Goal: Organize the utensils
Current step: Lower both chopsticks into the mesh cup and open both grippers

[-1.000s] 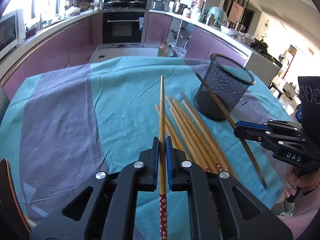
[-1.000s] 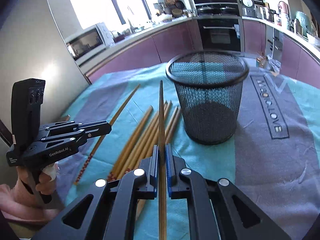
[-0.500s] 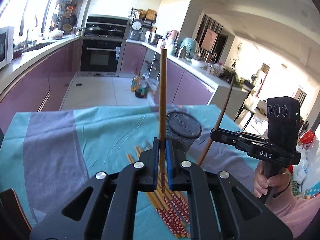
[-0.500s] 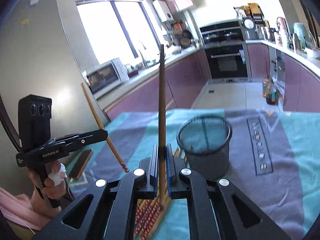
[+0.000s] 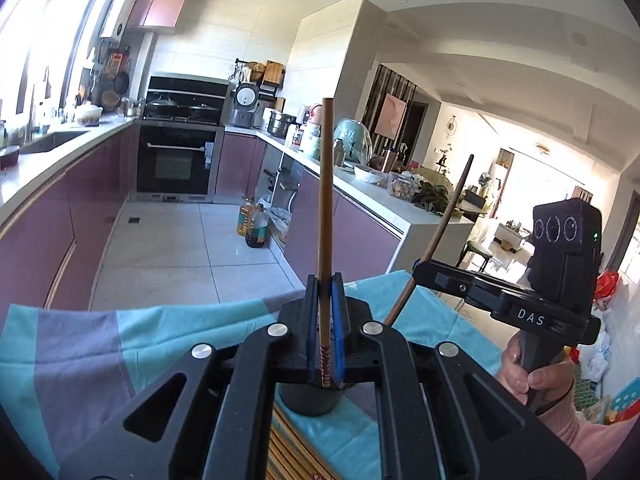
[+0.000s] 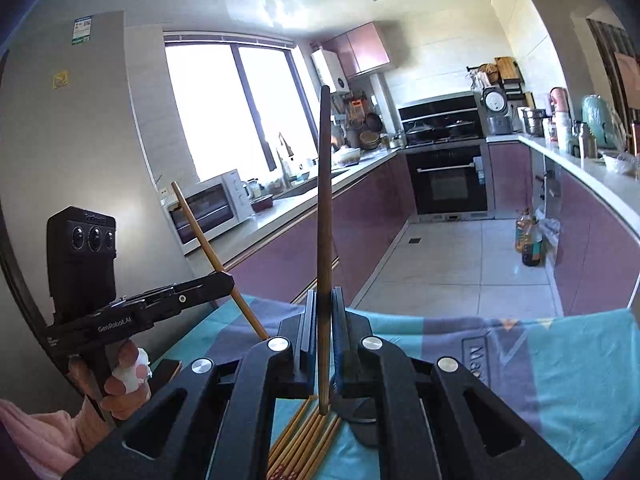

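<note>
You have one chopstick in each tool and both stand upright: the left gripper (image 5: 325,304) has its jaws closed on a light bamboo chopstick (image 5: 325,208) with a red patterned end, and the right gripper (image 6: 323,316) has its jaws closed on a darker chopstick (image 6: 323,220). The black mesh cup (image 5: 310,402) sits on the bench directly below your left jaws, mostly hidden by them, so I judge both sticks are about to be dropped in. Most of the job remains: a bundle of loose chopsticks (image 6: 304,440) lies on the teal and grey cloth (image 6: 568,376) just beside the cup. Your two tools are close together, so the raised sticks could cross.
</note>
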`<state>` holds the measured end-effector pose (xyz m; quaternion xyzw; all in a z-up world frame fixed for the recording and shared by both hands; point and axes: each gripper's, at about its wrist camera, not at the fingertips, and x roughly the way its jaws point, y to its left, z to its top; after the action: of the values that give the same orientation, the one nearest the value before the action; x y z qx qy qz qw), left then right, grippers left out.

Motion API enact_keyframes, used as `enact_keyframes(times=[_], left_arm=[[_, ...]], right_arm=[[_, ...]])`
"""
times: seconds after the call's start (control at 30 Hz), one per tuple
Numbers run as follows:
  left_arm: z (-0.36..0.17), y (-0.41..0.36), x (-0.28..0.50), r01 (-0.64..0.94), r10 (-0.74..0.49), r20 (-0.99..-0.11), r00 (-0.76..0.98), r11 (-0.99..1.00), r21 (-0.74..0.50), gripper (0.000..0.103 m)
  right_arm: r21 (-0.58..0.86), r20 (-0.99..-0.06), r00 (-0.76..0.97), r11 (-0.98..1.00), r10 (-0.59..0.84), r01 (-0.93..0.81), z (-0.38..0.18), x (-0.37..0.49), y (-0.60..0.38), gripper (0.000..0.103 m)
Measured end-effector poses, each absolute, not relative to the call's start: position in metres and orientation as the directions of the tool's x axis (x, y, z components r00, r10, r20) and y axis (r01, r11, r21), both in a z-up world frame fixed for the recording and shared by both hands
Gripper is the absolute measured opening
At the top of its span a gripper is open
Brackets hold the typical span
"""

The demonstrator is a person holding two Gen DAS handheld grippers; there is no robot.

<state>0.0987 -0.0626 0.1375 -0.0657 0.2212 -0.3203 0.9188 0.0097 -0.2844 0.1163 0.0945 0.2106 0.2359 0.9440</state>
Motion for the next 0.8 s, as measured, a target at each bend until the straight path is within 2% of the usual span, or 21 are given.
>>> enact_keyframes(times=[0.2, 0.47, 0.6, 0.8], left_arm=[[0.136, -0.104, 0.116, 0.567, -0.602, -0.444, 0.664, 0.792, -0.226, 0.007], [0.092, -0.138, 0.117, 0.578, -0.579, -0.581, 0.572, 0.787, -0.216, 0.007], [0.07, -0.138, 0.126, 0.573, -0.568, -0.615, 0.548, 0.79, -0.219, 0.007], [0.061, -0.142, 0.135, 0.561, -0.555, -0.626, 0.548, 0.799, -0.217, 0.008]], right_arm=[[0.261, -0.433, 0.781, 0.892, 0.45, -0.37, 0.096, 0.037, -0.286, 0.006], [0.241, -0.577, 0.695, 0.903, 0.429, -0.357, 0.062, 0.058, -0.269, 0.006], [0.227, -0.628, 0.659, 0.908, 0.413, -0.353, 0.051, 0.067, -0.262, 0.006], [0.237, -0.654, 0.639, 0.911, 0.406, -0.337, 0.043, 0.082, -0.258, 0.006]])
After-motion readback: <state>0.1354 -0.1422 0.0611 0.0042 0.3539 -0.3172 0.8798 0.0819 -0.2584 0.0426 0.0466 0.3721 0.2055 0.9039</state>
